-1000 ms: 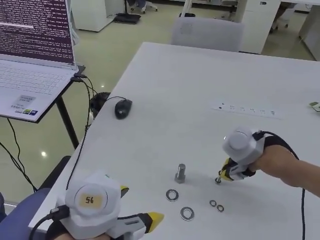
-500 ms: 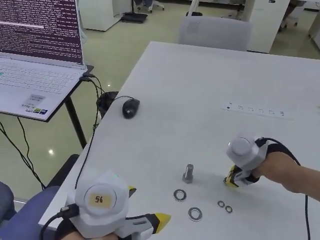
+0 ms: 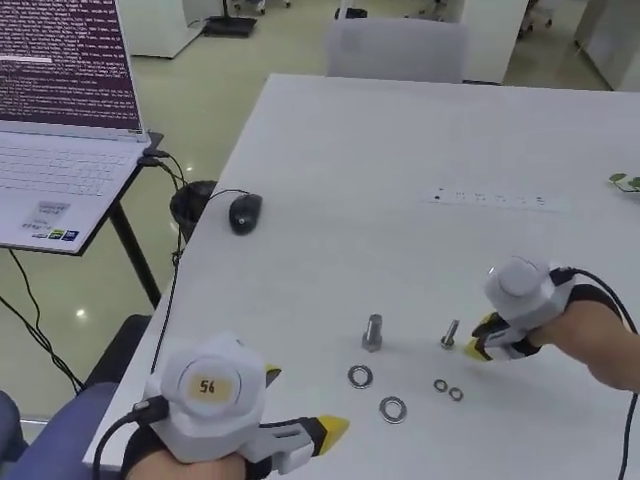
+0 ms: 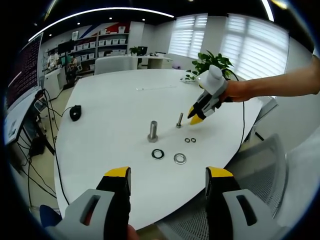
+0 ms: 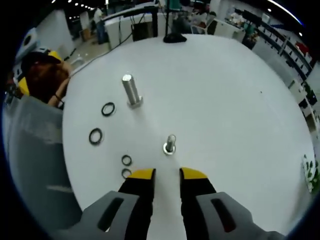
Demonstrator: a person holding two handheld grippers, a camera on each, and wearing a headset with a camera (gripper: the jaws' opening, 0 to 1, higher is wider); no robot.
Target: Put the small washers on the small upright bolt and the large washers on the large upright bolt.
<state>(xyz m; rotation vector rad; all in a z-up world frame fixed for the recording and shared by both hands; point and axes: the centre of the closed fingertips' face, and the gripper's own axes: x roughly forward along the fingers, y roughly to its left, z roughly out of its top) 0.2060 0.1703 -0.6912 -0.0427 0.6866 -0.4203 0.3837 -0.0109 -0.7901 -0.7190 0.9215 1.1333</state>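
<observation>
A: What stands ahead of the right gripper [image 5: 167,173]?
B: The small bolt [image 5: 170,144], upright, just beyond its narrowly parted, empty jaws.
A: And the washers?
B: The small washers [image 5: 126,160] lie beside the jaw tips; the large washers [image 5: 108,109] lie near the upright large bolt [image 5: 131,91].

We see a plain white table [image 3: 400,150] with no pattern. The large bolt [image 3: 372,331] and small bolt [image 3: 450,333] are silver-grey, and so are the large washers [image 3: 360,376] and small washers [image 3: 440,385] (in the right gripper view they read as darker, almost black rings). The left gripper [image 4: 169,175] and right gripper [image 5: 167,174] have pale grey bodies, and their fingers [image 4: 118,176] are black with yellow tips. We note a yellow label [image 3: 207,386] marked 56 on the left gripper's round cap. The mouse [image 3: 245,213] is black. The laptop [image 3: 60,170] is white, its screen dark purple with lines of pale text. The floor [image 3: 200,90] is glossy pale green.
</observation>
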